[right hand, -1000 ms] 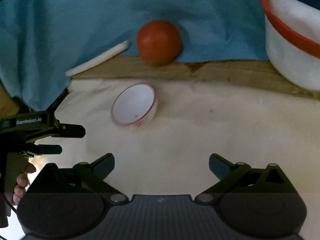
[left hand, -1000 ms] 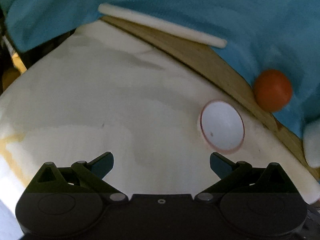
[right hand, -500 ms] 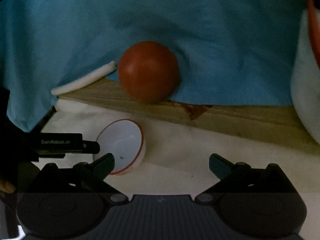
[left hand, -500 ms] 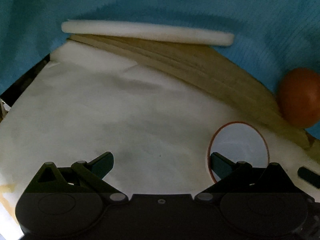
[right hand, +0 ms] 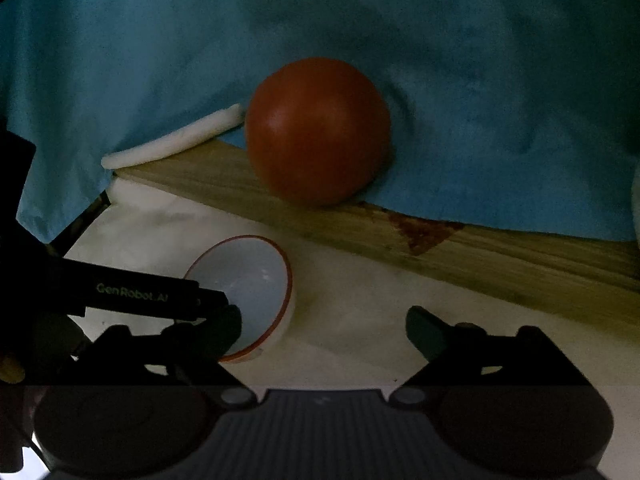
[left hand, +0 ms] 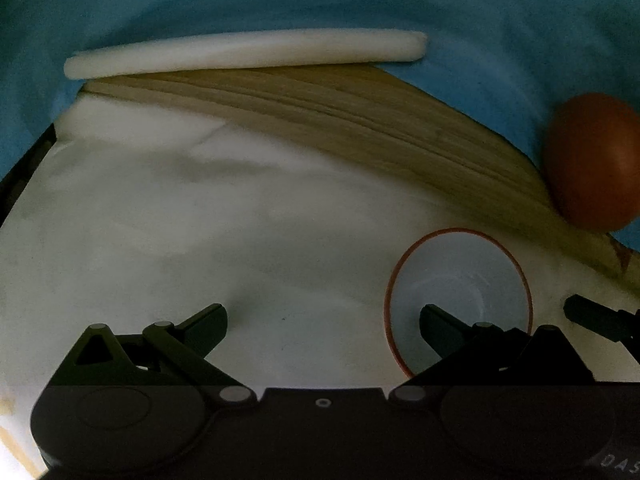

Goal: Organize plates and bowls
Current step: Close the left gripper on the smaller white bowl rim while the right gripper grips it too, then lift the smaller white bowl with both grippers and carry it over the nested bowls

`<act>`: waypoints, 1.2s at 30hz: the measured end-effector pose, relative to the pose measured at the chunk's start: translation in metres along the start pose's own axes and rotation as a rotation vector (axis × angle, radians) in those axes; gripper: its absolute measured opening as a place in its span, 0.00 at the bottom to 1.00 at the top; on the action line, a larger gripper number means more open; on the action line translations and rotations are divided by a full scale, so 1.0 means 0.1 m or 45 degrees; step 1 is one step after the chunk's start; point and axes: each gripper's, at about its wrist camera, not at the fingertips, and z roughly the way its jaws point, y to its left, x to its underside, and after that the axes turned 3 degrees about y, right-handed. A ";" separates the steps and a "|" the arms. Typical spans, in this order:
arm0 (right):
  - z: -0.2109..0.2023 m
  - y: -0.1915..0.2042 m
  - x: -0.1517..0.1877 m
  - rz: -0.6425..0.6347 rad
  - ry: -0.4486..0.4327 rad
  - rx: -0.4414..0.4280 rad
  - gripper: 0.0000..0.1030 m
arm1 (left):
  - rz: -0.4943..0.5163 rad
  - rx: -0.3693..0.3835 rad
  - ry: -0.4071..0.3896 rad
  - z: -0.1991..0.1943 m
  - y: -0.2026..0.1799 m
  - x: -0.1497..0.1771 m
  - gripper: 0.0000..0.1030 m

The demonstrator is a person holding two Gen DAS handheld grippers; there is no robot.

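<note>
A small white bowl with a red rim (left hand: 460,288) stands on the white table cover; it also shows in the right wrist view (right hand: 248,284). My left gripper (left hand: 324,320) is open, and its right finger reaches over the bowl's near rim, into the opening. My right gripper (right hand: 324,328) is open and empty, with the bowl just beyond its left finger. A flat white plate (left hand: 240,54) lies edge-on at the back on the blue cloth. The left gripper's finger (right hand: 152,294) shows at the bowl in the right wrist view.
An orange-red ball (right hand: 318,130) rests on the blue cloth (right hand: 480,80) behind a wooden board (right hand: 440,240). The ball also shows at the right in the left wrist view (left hand: 596,160). The right gripper's fingertip (left hand: 596,318) pokes in at the far right.
Both grippers have moved in toward the small bowl. The left gripper's right finger now sits over the bowl's rim. The large red-rimmed white container has left the right wrist view.
</note>
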 end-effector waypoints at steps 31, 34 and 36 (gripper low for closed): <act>0.05 0.16 -0.03 0.023 0.032 -0.122 0.17 | -0.042 0.214 0.000 -0.32 0.02 0.17 0.12; -0.03 0.21 -0.02 0.014 0.018 -0.119 0.16 | -0.067 0.236 -0.017 -0.42 0.05 0.25 0.12; -0.10 0.24 -0.01 0.011 0.011 -0.116 0.16 | -0.067 0.247 -0.041 -0.52 0.04 0.28 0.12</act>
